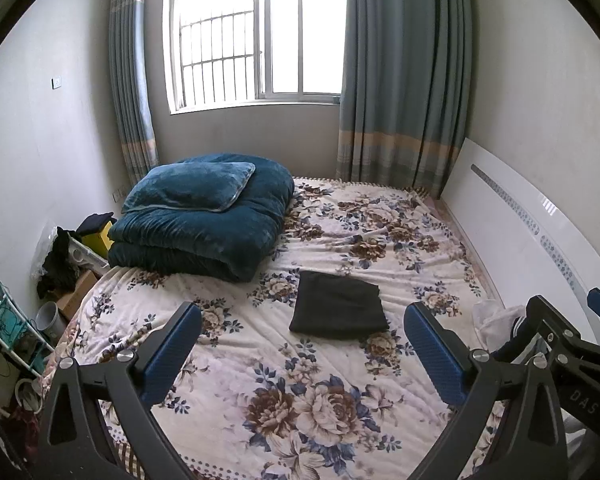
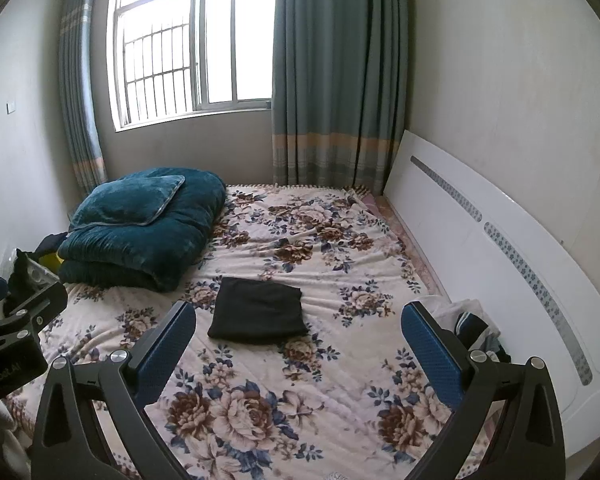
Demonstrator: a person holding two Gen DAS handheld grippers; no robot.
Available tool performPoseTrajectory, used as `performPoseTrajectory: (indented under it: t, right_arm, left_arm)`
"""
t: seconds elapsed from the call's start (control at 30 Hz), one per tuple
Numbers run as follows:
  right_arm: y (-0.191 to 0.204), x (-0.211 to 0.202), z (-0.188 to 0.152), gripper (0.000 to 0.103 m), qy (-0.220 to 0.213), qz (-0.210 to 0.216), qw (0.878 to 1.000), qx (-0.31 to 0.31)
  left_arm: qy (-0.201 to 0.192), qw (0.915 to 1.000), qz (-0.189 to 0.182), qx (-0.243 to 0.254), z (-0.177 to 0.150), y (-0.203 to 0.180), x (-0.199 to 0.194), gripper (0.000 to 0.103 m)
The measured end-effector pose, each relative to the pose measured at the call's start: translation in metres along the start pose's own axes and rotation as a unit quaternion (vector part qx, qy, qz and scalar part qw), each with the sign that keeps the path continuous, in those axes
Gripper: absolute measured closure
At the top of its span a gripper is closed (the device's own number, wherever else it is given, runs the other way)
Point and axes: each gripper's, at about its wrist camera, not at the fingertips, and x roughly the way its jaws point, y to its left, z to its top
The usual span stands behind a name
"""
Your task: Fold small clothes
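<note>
item: black folded garment (image 1: 338, 306), a flat rectangle mid-bed on the floral blanket (image 1: 284, 396), its longer side running left to right, lying ahead of both tools and touched by neither. 
left gripper (image 1: 302, 344): spread wide, empty, hovering above the blanket; the garment sits straight ahead between its fingers. 
right gripper (image 2: 298, 344): likewise splayed and empty; the garment lies ahead and slightly to its left. 
judgement: this piece looks done; neither arm is clearly nearer. 
unfolded clothes pile (image 2: 474, 326), by the white headboard (image 2: 500, 248), shows plainly in the right view, only partly in the left. 
teal folded quilt (image 1: 204, 216) at far left corner.
</note>
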Motion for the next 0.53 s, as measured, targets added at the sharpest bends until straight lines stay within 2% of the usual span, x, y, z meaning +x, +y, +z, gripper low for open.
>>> performPoseTrajectory:
  t: [0.53]
  right_arm:
    - [0.0045,-0.0039,-0.0001,0.0,0.002,-0.004,1.0,0.004]
  left_arm:
    - [0.002,1.0,0.005,-0.003,0.0022,0.0013,-0.0055,0.0]
